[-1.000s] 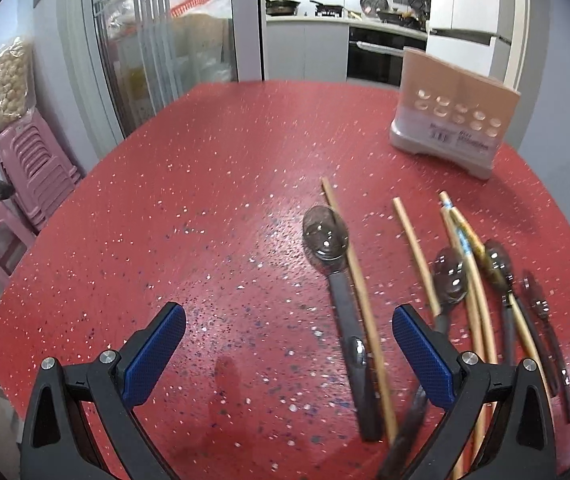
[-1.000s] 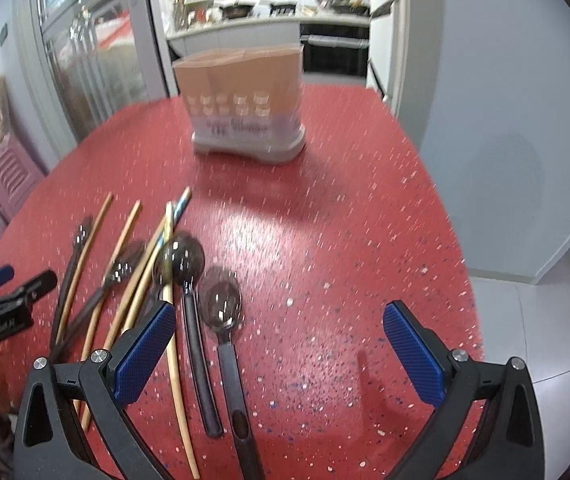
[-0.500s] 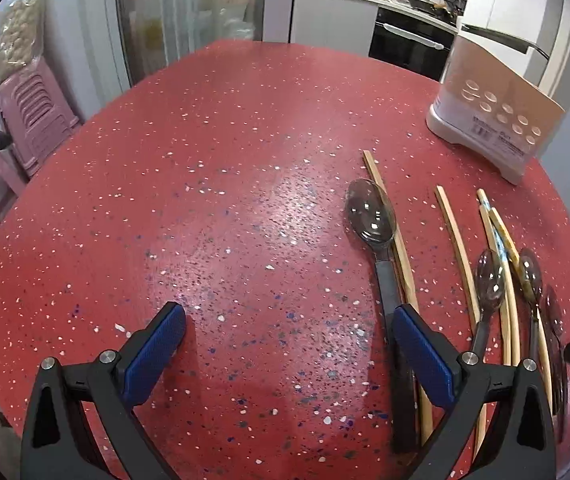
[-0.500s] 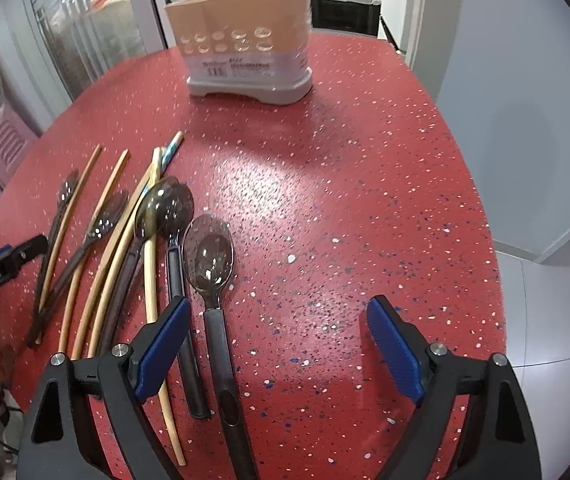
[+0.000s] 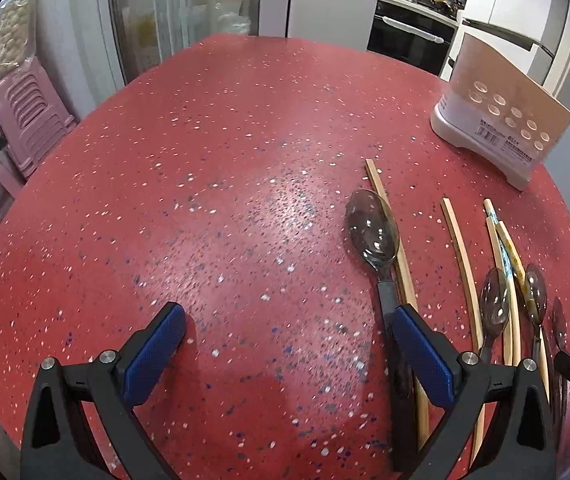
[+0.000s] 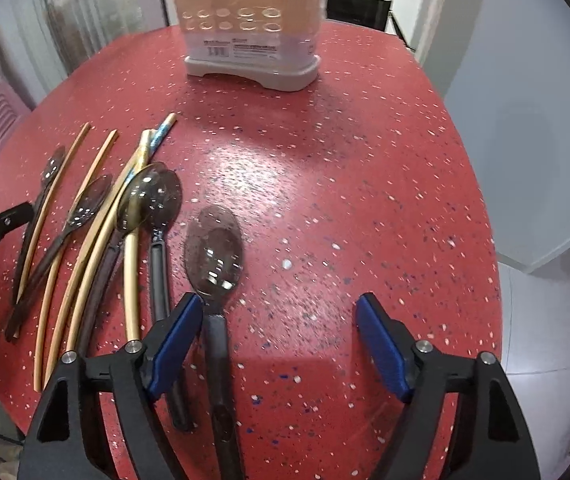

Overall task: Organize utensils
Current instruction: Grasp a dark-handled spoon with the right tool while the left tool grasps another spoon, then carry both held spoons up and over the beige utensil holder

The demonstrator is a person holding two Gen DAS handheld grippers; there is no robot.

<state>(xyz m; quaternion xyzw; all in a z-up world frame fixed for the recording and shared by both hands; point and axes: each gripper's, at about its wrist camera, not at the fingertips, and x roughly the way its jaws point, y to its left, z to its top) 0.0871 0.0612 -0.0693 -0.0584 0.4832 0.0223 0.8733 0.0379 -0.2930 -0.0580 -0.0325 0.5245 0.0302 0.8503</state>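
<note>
Several dark translucent spoons and wooden chopsticks lie side by side on the red speckled table (image 5: 205, 200). My left gripper (image 5: 285, 320) hangs open low over bare table; its right finger covers the handle of the leftmost spoon (image 5: 373, 232), beside a chopstick (image 5: 397, 264). My right gripper (image 6: 279, 304) is open with its jaws closing. The handle of the rightmost spoon (image 6: 215, 248) runs just inside its left finger, and the pads do not press on it. A beige and grey utensil holder (image 6: 251, 40) stands at the far side of the table (image 6: 365, 160), also seen as the holder (image 5: 501, 120).
More spoons (image 6: 153, 200) and chopsticks (image 6: 85, 248) fill the table's left part in the right wrist view. The table edge drops off to a tiled floor (image 6: 545, 320) on the right. Pink stools (image 5: 25, 120) stand beyond the left edge.
Both grippers have sunk closer to the table. The right jaws have narrowed and now straddle the rightmost spoon's handle. The left gripper's right finger has come over the leftmost spoon's handle.
</note>
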